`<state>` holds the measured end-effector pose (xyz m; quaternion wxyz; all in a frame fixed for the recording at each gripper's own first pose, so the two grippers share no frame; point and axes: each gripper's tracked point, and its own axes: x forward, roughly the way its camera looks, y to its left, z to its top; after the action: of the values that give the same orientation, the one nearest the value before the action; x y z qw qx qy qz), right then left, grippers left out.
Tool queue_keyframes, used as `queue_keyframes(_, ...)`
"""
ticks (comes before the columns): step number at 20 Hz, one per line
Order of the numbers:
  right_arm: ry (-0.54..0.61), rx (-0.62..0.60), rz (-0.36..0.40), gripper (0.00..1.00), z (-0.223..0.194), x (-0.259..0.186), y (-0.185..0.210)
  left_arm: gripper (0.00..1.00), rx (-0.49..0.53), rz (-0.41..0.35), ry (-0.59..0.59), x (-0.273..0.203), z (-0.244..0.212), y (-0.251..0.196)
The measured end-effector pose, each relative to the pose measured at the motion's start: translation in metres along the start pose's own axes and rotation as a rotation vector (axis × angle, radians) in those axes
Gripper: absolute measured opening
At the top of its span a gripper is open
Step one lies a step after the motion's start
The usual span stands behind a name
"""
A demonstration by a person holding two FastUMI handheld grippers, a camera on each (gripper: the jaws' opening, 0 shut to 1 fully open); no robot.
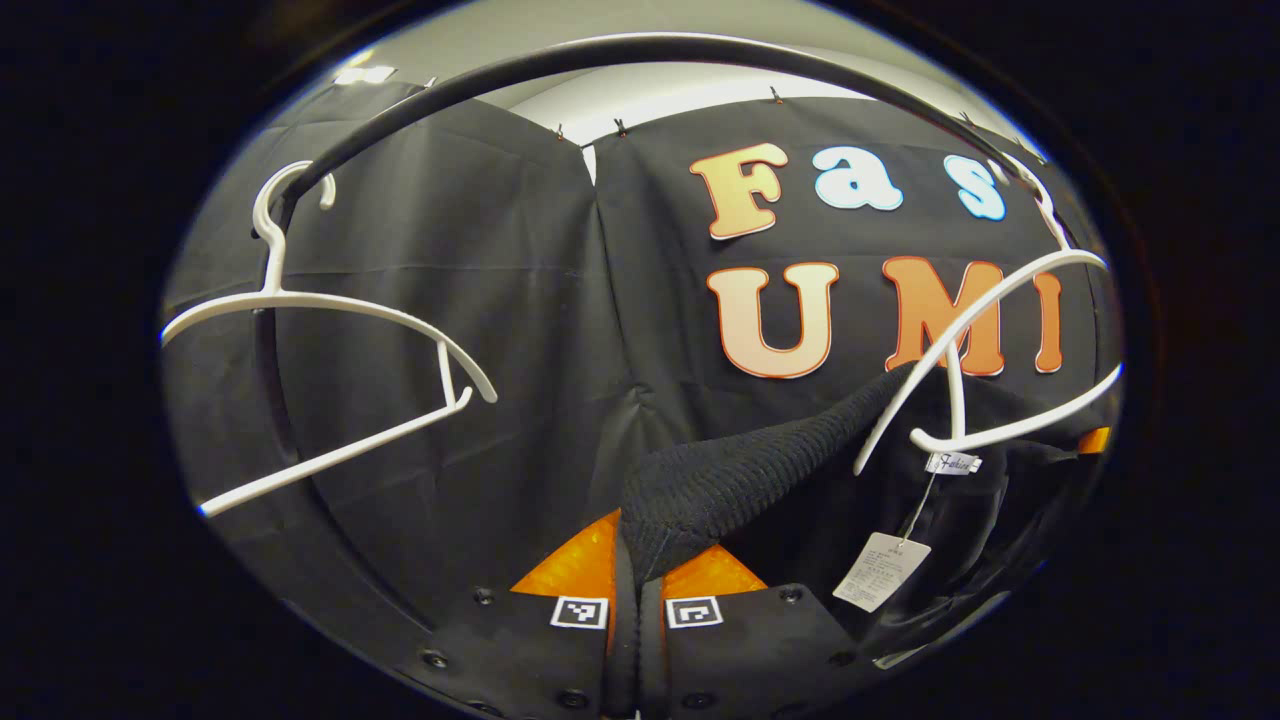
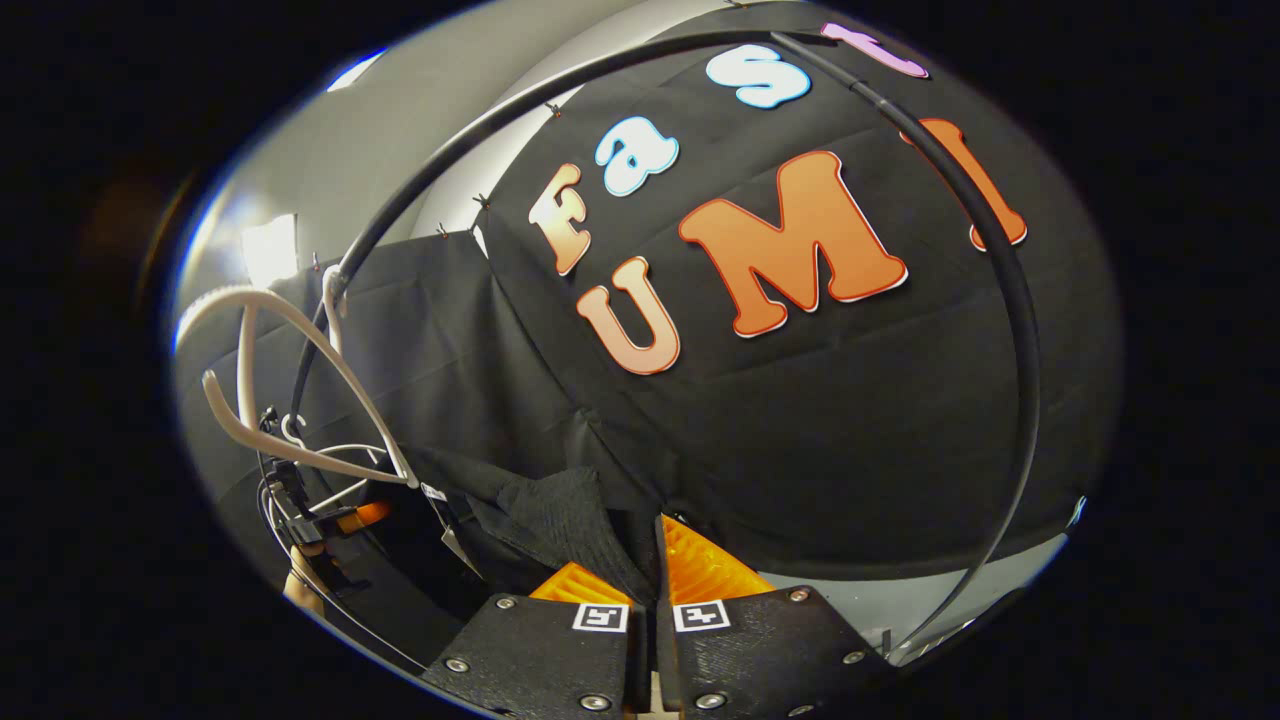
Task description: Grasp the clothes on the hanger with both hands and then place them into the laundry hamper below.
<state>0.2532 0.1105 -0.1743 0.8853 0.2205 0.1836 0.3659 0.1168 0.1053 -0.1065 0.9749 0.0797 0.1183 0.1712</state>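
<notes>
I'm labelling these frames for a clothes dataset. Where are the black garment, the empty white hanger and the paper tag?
black garment (image 1: pixel 740 470): left gripper view, on the ribbed sleeve running up from the fingers.
empty white hanger (image 1: pixel 330 303): left gripper view, on its upper arm.
paper tag (image 1: pixel 882 572): left gripper view, on the card's face.

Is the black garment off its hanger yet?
Cannot tell. The black garment, pinched by the left gripper, stretches up to the white hanger, hiding their junction.

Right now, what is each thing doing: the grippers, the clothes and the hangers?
Left gripper: shut on the black knitted garment.
Right gripper: shut on it too.
Black knitted garment: pinched, partly on its hanger.
White plastic hanger: tilted, holding it.
Bare white hanger: hanging on the black rail.
</notes>
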Motion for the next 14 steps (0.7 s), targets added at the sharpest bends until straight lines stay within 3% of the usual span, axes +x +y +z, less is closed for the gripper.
queue_keyframes(7, 0.102, 0.007, -0.066, 0.02, -0.068, 0.0, -0.015, 0.07, 0.041, -0.013, 0.094, -0.02, -0.049, 0.005)
queue_keyframes(10, 0.152, 0.017, -0.087, 0.02, -0.11, -0.006, -0.018, 0.07, 0.005, -0.058, 0.174, -0.034, -0.087, -0.002)
queue_keyframes(14, 0.207, 0.014, -0.103, 0.02, -0.146, 0.005, -0.011, 0.07, 0.043, -0.106, 0.237, -0.038, -0.125, -0.024)
